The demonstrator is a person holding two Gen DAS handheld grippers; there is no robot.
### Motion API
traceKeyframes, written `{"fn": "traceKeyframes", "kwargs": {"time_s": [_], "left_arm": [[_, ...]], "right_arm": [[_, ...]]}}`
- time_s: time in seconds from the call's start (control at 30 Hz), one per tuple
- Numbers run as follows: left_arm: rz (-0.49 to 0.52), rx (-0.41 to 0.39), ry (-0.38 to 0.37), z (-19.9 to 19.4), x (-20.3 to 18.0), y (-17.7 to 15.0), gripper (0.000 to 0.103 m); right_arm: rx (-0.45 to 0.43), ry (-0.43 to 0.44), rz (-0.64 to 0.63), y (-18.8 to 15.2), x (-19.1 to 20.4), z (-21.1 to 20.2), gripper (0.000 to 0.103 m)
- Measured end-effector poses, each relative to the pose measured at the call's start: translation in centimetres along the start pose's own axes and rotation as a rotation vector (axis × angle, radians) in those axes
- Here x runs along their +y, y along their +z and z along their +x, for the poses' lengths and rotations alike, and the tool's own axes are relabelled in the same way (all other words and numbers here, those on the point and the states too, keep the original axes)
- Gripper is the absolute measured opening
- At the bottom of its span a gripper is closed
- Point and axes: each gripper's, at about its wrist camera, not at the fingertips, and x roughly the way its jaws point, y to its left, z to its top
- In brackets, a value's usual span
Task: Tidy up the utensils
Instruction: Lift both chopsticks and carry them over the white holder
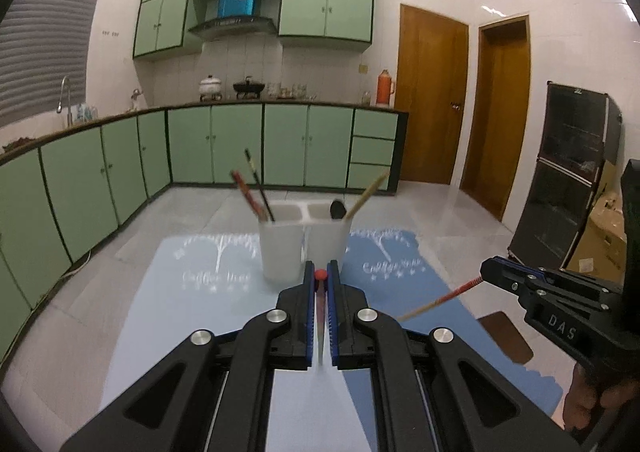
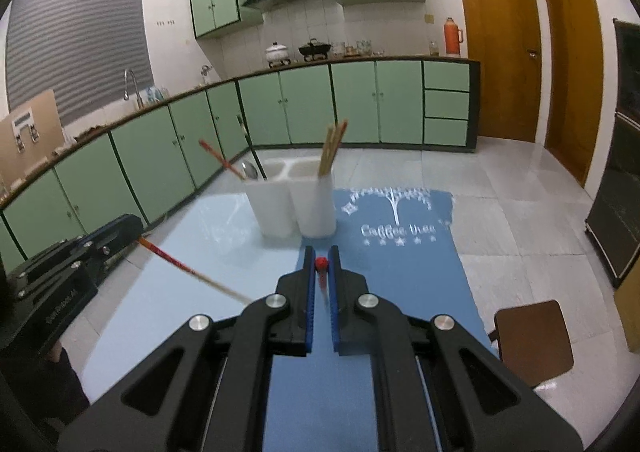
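Note:
A white divided utensil holder (image 1: 300, 248) (image 2: 296, 208) stands at the far end of the table, on the seam of two blue mats. In it are red and dark chopsticks (image 1: 250, 192), a black spoon (image 1: 338, 209) and pale wooden chopsticks (image 2: 330, 150). My left gripper (image 1: 320, 266) is shut on a red-tipped chopstick (image 1: 320, 275), seen end-on, held above the table short of the holder. My right gripper (image 2: 321, 252) is shut on a like chopstick (image 2: 321, 263). Each view shows the other gripper (image 1: 486, 268) (image 2: 136, 226) with its chopstick (image 1: 440, 300) (image 2: 192, 272) sticking out.
A light blue mat (image 1: 168, 312) and a darker blue mat (image 2: 400, 272) cover the table. A brown stool (image 2: 532, 340) stands at the right edge. Green kitchen cabinets (image 1: 192, 148) line the far wall, and a black cabinet (image 1: 568, 180) stands at the right.

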Motion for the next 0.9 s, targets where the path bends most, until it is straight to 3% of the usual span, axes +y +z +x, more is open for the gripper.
{"fn": "traceKeyframes", "kwargs": {"time_s": [0.57, 0.9], "left_arm": [[0.015, -0.089, -0.046, -0.2, 0.4, 5.0, 0.006], [0.007, -0.224, -0.012, -0.5, 1.9, 10.0, 0.006]], "right_arm": [[-0.073, 0.101, -0.008, 7.4, 0.4, -0.5, 0.005], [-0.225, 0.114, -0.012, 13.3, 0.7, -0.8, 0.005]]}}
